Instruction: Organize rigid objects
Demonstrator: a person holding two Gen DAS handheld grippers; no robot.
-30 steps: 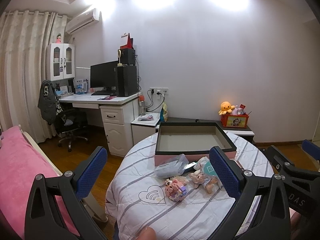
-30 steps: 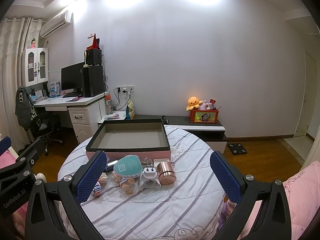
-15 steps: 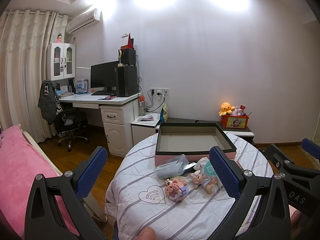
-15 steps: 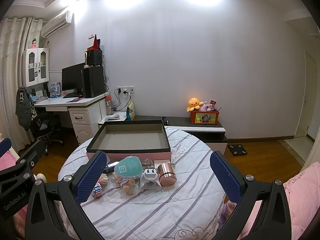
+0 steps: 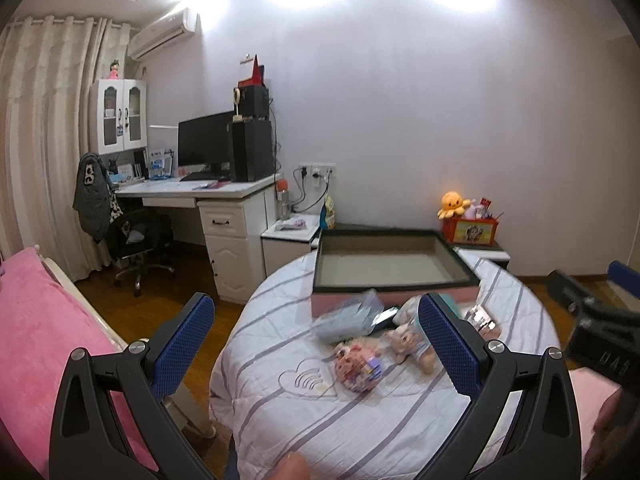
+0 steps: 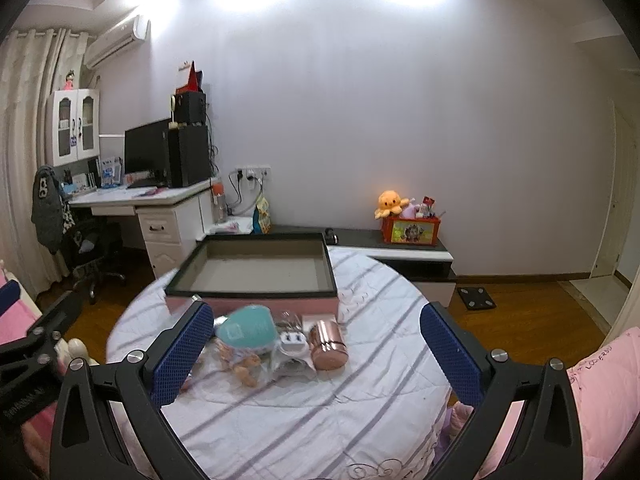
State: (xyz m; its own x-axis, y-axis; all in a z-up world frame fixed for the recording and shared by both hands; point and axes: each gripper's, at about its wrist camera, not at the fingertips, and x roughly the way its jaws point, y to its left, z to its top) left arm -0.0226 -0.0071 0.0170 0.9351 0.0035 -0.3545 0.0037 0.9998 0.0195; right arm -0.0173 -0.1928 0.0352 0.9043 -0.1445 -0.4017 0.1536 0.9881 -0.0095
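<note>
Closing in from half a second ago, both tools — left tool (image 5: 316, 344) and right tool (image 6: 316, 350) released, empty — near the clutter (image 6: 280, 340) by the bench's (image 6: 380, 396) far-edge box (image 6: 256, 280), nothing packed yet.

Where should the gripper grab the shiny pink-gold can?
Probably around its round sides. The rose-gold can looks to be lying tipped on the round table, an end towards the camera, with a white charger close at its left. The open right gripper could come from above, fingers across its width.
</note>
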